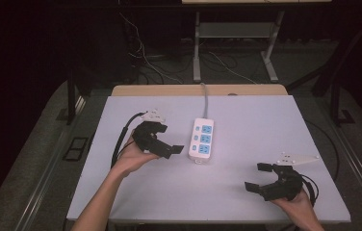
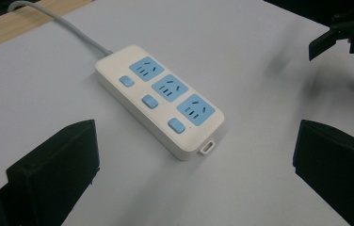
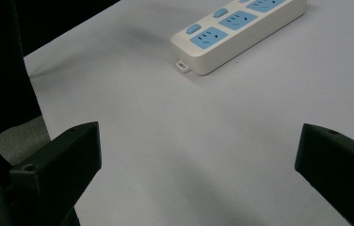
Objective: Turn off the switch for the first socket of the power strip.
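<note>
Likely step in hand: closing in on the power strip [image 1: 202, 139] to take hold of it. Best done by keeping the left gripper [image 1: 172, 148] low and level, squaring the spread jaws across the short width of the white body, not along its length. Worth staying clear of the blue switches and of the small tab at the near end, and closing only once both jaws bracket the sides.

Nearest the person, the right gripper [image 1: 258, 176]: released, jaws wide apart, holding nothing, low at the near right of the table [image 1: 246, 115]. From its own view, the power strip [image 3: 239, 31] well ahead, well apart from the jaws.

Farther in, the left gripper: also released, empty, jaws spread, just beside the strip's left side near its near end, not touching. From the left gripper view, the power strip [image 2: 160, 99] flat on the table between and beyond the jaws, angled away.

Farthest, the grey cord [image 1: 204, 100] leading off the far edge.
</note>
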`<state>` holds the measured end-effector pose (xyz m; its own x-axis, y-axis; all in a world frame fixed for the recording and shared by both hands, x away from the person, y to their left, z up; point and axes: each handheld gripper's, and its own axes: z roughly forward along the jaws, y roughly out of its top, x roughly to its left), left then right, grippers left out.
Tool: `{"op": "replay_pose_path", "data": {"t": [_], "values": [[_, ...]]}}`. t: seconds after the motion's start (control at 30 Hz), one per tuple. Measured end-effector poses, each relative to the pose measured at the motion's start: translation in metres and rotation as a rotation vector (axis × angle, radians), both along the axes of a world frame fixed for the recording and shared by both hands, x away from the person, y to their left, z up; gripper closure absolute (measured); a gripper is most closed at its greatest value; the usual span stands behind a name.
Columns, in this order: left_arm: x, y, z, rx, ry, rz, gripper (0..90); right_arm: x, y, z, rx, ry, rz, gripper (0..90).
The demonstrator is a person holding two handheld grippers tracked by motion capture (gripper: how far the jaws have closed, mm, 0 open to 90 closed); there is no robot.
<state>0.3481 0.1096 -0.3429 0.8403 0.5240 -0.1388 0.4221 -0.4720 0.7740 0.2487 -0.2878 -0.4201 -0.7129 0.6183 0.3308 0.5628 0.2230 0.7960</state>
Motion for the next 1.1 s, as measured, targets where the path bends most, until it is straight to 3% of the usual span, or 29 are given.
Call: {"op": "replay_pose_path", "data": {"t": [1.1], "values": [[0.053, -0.044, 0.014, 0.127, 0.013, -0.085, 0.5, 0.000, -0.004, -0.002, -0.004, 0.001, -0.004, 0.7]]}}
